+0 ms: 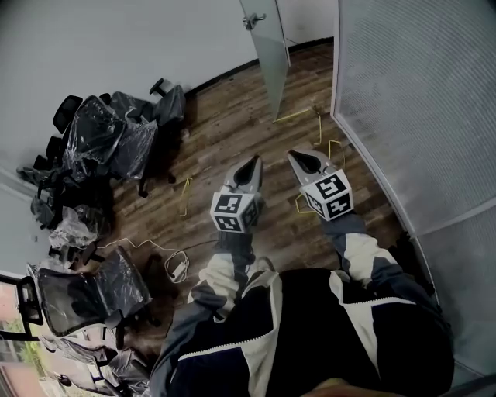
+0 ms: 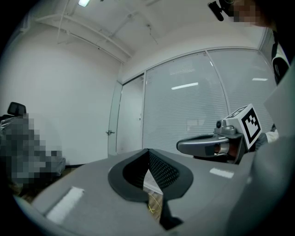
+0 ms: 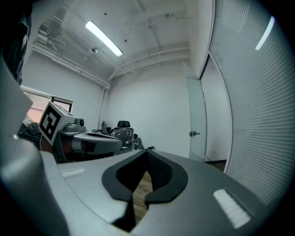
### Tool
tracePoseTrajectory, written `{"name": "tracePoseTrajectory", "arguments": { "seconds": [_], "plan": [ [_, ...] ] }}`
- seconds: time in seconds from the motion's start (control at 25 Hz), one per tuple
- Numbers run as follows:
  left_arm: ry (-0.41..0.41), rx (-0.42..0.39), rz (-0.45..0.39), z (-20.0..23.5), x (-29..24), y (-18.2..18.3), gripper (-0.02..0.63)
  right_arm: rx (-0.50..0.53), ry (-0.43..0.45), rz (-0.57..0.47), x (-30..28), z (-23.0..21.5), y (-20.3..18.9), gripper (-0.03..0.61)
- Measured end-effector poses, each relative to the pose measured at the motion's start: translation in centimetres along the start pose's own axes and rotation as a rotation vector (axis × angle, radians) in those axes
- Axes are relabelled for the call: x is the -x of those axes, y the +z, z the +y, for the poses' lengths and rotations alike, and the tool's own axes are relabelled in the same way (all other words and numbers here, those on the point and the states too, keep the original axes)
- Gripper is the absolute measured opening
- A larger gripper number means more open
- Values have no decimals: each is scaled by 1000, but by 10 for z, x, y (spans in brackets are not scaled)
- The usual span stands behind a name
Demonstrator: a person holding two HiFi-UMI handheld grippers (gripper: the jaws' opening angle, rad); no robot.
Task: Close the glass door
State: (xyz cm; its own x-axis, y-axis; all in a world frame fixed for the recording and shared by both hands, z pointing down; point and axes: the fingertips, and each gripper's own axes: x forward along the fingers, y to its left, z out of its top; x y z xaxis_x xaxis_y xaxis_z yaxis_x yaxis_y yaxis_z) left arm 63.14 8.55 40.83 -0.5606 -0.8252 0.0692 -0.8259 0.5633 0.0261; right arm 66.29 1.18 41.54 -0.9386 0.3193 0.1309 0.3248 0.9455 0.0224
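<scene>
both claws out front now, the left gripper (image 1: 251, 164) and the right gripper (image 1: 299, 158) side by side and near each other over the wooden floor (image 1: 225, 132), each with its jaws pressed together at the tips and nothing between them. the glass door (image 1: 270, 66) stands ahead, well apart from both, swung out from the frosted glass partition (image 1: 411, 101) on the right, its lever handle (image 1: 253, 19) up near the far wall. on the floor between claws and door lie thin yellow wire pieces (image 1: 294, 115). off to the left, plastic-wrapped office chairs (image 1: 116, 136) crowd the wall, and a white cable (image 1: 147, 246) trails across the boards.
</scene>
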Motion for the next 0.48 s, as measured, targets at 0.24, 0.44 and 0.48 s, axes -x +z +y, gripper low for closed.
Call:
{"name": "tracePoseTrajectory", "arguments": {
  "seconds": [0.24,0.44,0.48],
  "plan": [
    [4,20,3,28,-7,-9,3,-1,6,22,-27,2,-8,2],
    [-18,36,-17,65,-28,-14,3,16,-24,50,-64,-6,-13,2],
    [-31,38,-21,74,-33,-14,3,21,-32,55,-73,-7,-12,2]
  ]
}}
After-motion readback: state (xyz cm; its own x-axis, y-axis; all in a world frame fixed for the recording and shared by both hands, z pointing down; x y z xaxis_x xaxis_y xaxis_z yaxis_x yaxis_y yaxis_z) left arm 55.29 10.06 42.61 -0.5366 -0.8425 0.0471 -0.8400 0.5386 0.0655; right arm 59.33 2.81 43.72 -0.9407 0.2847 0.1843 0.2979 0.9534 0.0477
